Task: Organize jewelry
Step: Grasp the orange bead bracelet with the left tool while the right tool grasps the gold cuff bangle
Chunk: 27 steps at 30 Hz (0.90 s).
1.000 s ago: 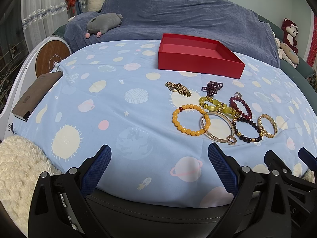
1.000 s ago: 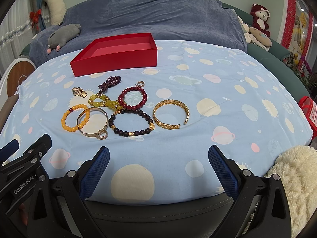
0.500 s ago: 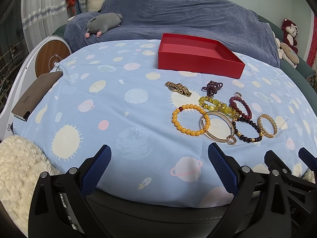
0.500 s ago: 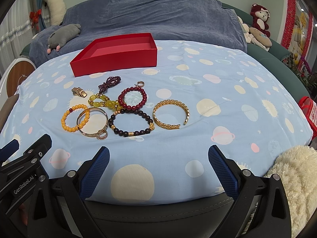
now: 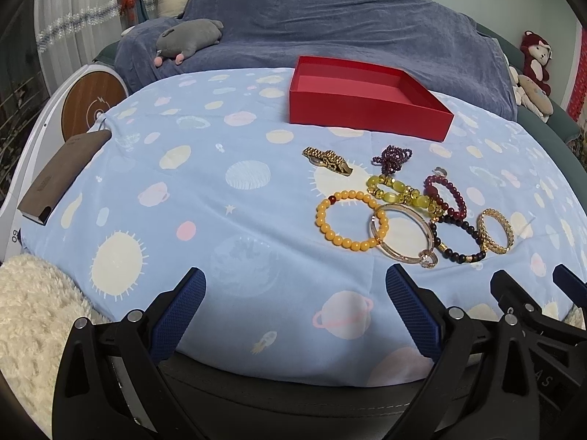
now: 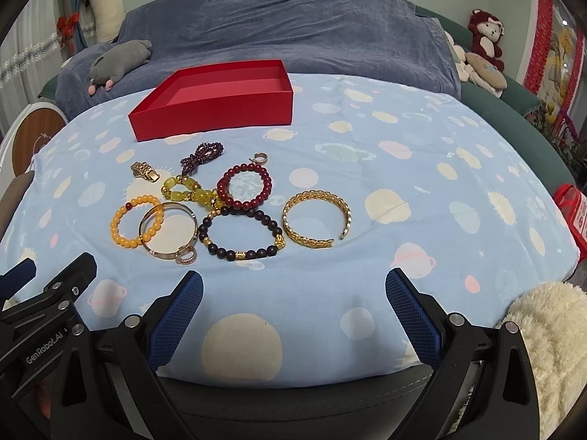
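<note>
Several bracelets lie together on the blue planet-print cloth (image 5: 220, 190): an orange bead bracelet (image 5: 332, 236) (image 6: 126, 240), a rose-gold bangle (image 5: 422, 256) (image 6: 167, 255), a dark bead bracelet (image 6: 238, 255), a red bead bracelet (image 6: 223, 192), a gold cuff (image 6: 304, 238) (image 5: 495, 247), yellow-green beads (image 6: 187, 187), a purple strand (image 6: 205, 154) and a gold watch band (image 5: 326, 159). An open red box (image 5: 367, 110) (image 6: 212, 117) stands behind them, empty. My left gripper (image 5: 293, 308) and right gripper (image 6: 293, 304) are open, empty, at the near edge.
A brown case (image 5: 58, 179) lies at the left edge. Fluffy cream fabric (image 5: 33, 315) (image 6: 550, 330) sits at the near corners. A blue-covered sofa (image 6: 293, 36) with plush toys (image 5: 187, 36) is behind the table. A red bag (image 6: 572, 209) is at the right.
</note>
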Available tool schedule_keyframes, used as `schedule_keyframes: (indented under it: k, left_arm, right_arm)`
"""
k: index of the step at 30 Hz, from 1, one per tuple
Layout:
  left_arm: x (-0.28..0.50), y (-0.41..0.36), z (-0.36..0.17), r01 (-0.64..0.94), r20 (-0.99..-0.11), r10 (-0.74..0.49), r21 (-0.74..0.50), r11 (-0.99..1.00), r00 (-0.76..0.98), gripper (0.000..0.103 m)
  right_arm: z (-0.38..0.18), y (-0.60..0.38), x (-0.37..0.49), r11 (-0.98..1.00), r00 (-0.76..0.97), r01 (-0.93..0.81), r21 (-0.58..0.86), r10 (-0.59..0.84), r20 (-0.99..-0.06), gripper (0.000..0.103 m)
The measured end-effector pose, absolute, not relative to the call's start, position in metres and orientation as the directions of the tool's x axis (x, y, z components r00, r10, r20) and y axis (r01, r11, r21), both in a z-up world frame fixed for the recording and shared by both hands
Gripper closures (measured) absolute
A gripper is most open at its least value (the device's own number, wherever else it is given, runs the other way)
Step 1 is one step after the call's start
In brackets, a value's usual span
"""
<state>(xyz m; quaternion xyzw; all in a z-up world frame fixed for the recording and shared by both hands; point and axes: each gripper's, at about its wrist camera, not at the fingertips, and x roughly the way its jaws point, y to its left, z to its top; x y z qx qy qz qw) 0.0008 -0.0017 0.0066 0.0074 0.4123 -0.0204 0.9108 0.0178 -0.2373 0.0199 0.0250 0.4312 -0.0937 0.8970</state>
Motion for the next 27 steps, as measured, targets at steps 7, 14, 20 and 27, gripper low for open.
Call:
schedule_keyframes:
  k: [7, 14, 20, 27]
  left_arm:
    - [0.012, -0.001, 0.006, 0.045, -0.762, -0.05, -0.027, 0.999, 0.646, 0.008]
    - [0.031, 0.004, 0.007, 0.035, -0.771, -0.052, -0.038, 0.999, 0.634, 0.007]
    - [0.048, 0.013, 0.003, 0.007, -0.779, -0.042, -0.048, 0.999, 0.625, 0.007]
    - [0.058, 0.018, -0.005, -0.001, -0.793, -0.04, -0.051, 0.999, 0.608, 0.007]
  right_arm:
    - [0.015, -0.239, 0.034, 0.985, 0.569, 0.17, -0.022, -0.117, -0.814, 0.007]
    - [0.012, -0.244, 0.06, 0.987, 0.541, 0.158, -0.028, -0.11, -0.834, 0.007]
    - [0.006, -0.251, 0.083, 0.985, 0.519, 0.172, -0.016, -0.105, -0.848, 0.007]
    - [0.0, -0.257, 0.103, 0.982, 0.504, 0.187, 0.0, -0.096, -0.858, 0.016]
